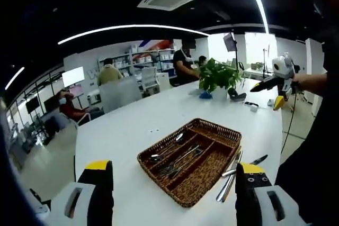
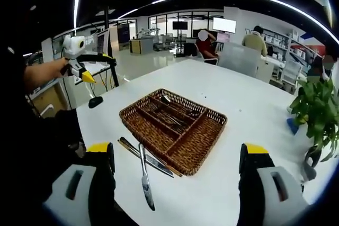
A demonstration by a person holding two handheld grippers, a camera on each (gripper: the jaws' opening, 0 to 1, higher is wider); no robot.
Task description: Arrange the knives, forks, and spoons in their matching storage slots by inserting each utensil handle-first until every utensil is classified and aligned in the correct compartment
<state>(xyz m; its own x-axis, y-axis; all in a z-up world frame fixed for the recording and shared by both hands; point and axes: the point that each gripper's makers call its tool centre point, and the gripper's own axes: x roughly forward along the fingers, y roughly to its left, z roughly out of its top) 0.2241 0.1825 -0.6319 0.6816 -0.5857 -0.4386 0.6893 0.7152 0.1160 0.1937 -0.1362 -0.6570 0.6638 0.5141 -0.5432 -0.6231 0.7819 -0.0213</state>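
Wicker tray sits mid-tabletop, divided into long slots; two hold spoons and forks, the near-right slot looks bare. Knives lie loose on the tabletop just beside the tray's near edge, one apart from a small bundle. Both grippers are raised well clear of the work: left gripper has jaws spread wide, holding nothing; right gripper likewise spread and holding nothing. Judged step: knives not yet sorted, approach to the first one not begun. Next move calls for lowering one gripper onto a knife, pinching it flat off the tabletop, then feeding it handle-first into the bare slot. Potted plant stands at the far right, well apart. People sit at the far end. Nothing blocks the knives; the tray rim beside them crowds the pinch.
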